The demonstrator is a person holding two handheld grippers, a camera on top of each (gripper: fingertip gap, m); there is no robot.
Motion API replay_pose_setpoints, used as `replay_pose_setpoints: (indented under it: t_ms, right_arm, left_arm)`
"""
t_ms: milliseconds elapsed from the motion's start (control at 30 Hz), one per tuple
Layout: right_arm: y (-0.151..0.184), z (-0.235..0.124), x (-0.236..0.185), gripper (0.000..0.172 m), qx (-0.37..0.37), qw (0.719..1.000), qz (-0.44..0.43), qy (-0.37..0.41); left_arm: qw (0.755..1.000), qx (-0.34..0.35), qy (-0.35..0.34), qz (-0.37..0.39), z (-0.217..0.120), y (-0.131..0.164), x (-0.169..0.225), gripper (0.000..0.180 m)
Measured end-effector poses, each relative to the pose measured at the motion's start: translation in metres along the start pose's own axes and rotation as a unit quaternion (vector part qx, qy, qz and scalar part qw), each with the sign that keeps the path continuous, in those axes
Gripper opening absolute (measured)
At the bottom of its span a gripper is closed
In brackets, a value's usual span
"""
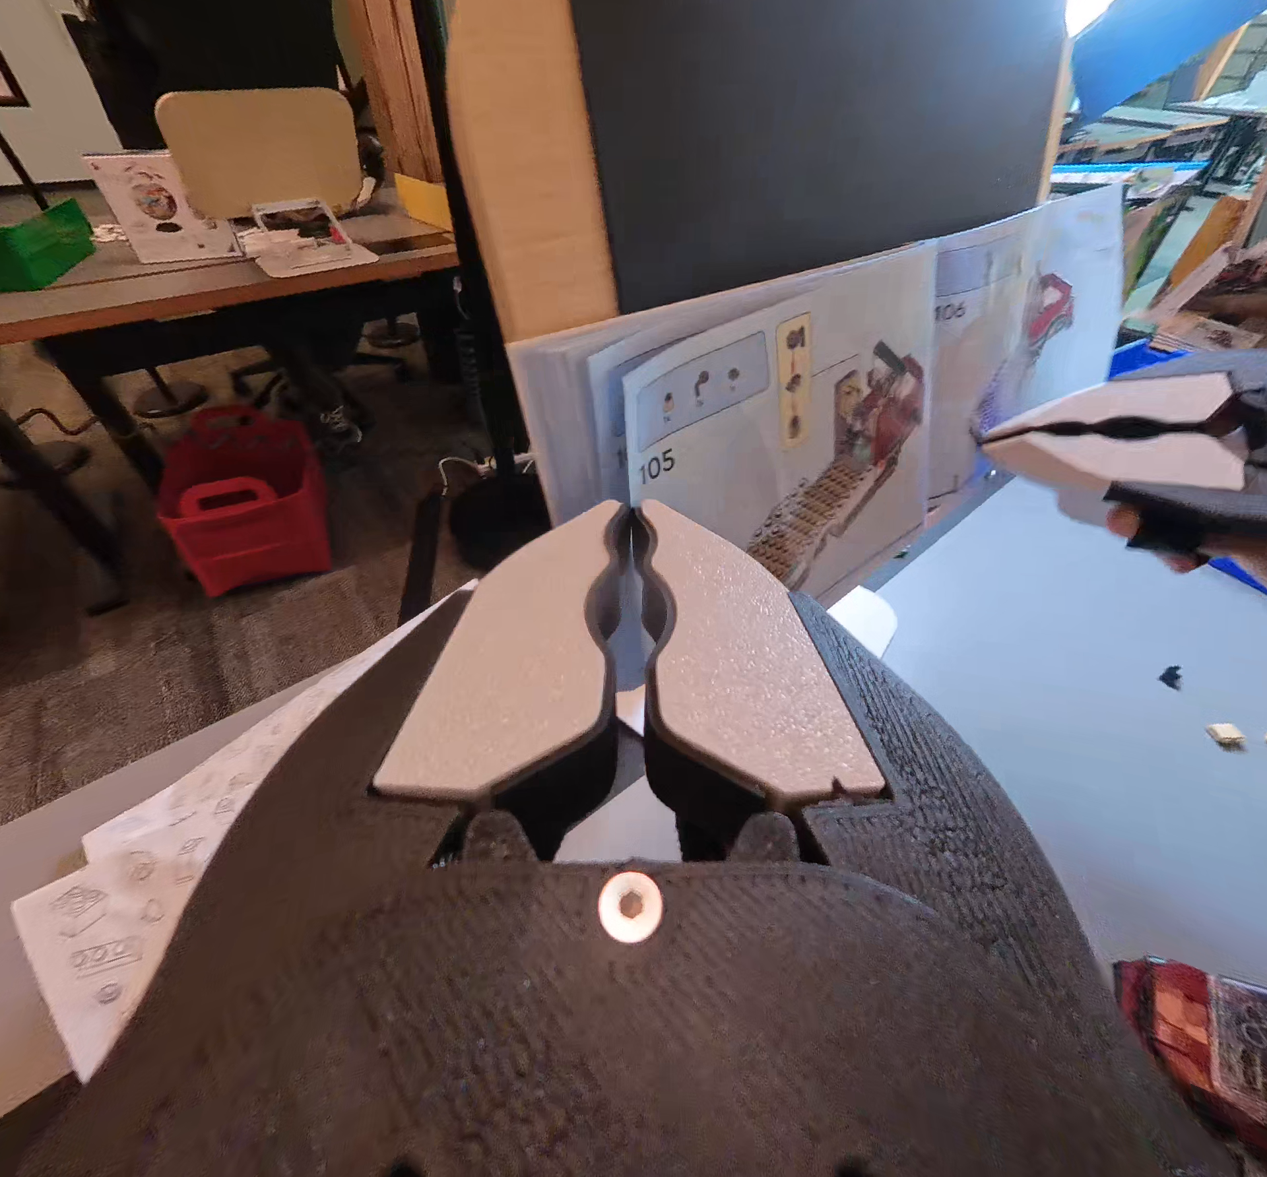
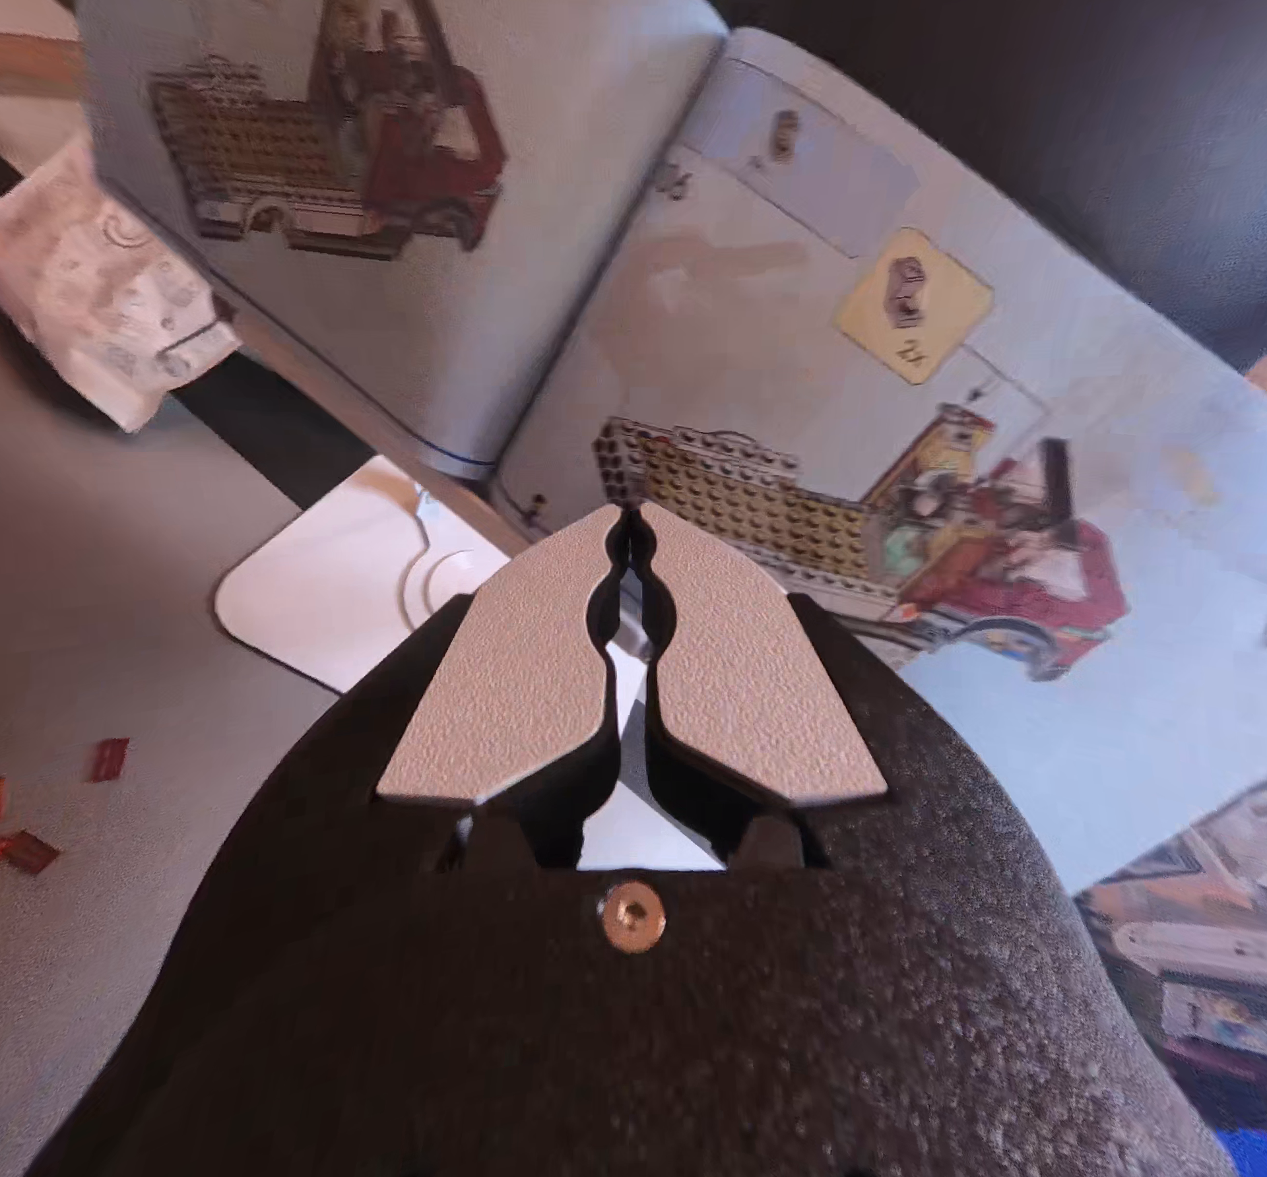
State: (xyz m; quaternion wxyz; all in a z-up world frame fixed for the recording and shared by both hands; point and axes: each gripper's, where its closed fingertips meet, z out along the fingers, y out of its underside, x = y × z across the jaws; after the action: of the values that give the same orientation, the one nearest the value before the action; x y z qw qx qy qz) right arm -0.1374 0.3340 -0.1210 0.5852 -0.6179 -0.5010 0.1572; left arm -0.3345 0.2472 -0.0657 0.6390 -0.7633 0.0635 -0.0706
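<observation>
An open instruction booklet (image 1: pixel 788 404) with pictures of a red and tan brick truck stands upright against a dark panel (image 1: pixel 809 102). My left gripper (image 1: pixel 634 513) is shut on the lower edge of its left page (image 1: pixel 720 431); the thin sheet runs down between the pads. My right gripper (image 2: pixel 634 513) is shut, its tips close in front of the booklet's right page (image 2: pixel 754 294), and nothing shows between its pads. It also shows in the left wrist view (image 1: pixel 982 441), held by a hand (image 1: pixel 1152 527).
A white stand base (image 2: pixel 329 582) lies under the booklet on the pale table (image 1: pixel 1063 664). Small loose pieces lie there: black (image 1: pixel 1171 676), tan (image 1: pixel 1227 734), red (image 2: pixel 110 759). A printed parts sheet (image 1: pixel 137 890) lies at the left. A red basket (image 1: pixel 240 500) sits on the floor. Spacing between my two grippers at the tips: around 25 cm.
</observation>
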Motion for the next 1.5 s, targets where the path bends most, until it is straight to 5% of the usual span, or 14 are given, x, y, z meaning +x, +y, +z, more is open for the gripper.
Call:
replay_pose_setpoints:
  t_ms: [167, 267, 367, 467, 567, 700, 867, 1067, 1300, 1500]
  right_arm:
    - [0.013, 0.004, 0.043, 0.0, -0.032, 0.999, 0.003, 0.039]
    - [0.014, 0.002, 0.048, 0.0, -0.026, 0.998, -0.011, 0.048]
    - [0.013, 0.003, 0.048, 0.0, -0.019, 0.997, -0.033, 0.062]
    - [0.012, 0.002, 0.048, 0.0, -0.014, 0.997, -0.034, 0.065]
    - [0.012, 0.001, 0.048, 0.0, -0.01, 0.998, -0.027, 0.061]
    - [0.017, -0.001, 0.054, 0.0, -0.012, 0.998, -0.026, 0.057]
    - [0.027, -0.009, 0.07, 0.0, -0.005, 0.998, -0.006, 0.063]
    - [0.036, -0.015, 0.084, 0.0, 0.011, 0.996, 0.031, 0.077]
    - [0.05, -0.025, 0.112, 0.004, -0.002, 0.991, 0.052, 0.124]
    - [0.07, -0.046, 0.076, 0.026, 0.058, 0.967, 0.237, 0.077]
  left_arm:
    - [0.999, -0.028, -0.039, -0.003, -0.004, 0.012, -0.016, 0.0]
    - [0.99, 0.047, -0.125, 0.04, -0.028, -0.02, -0.008, 0.0]
    - [0.987, 0.068, -0.049, 0.135, -0.018, -0.037, 0.078, 0.0]
    - [0.976, 0.015, 0.057, 0.209, 0.024, -0.011, 0.17, 0.0]
    - [0.952, -0.035, 0.07, 0.296, 0.072, 0.019, 0.216, 0.0]
    - [0.902, -0.134, -0.08, 0.403, 0.103, 0.04, 0.164, 0.0]
    - [0.901, -0.182, -0.12, 0.374, 0.095, 0.05, 0.112, 0.0]
    - [0.894, -0.129, -0.088, 0.42, 0.11, 0.023, 0.171, 0.0]
    - [0.866, -0.184, -0.065, 0.46, 0.164, 0.043, 0.191, 0.0]
    - [0.883, -0.182, -0.062, 0.429, 0.172, 0.04, 0.19, 0.0]
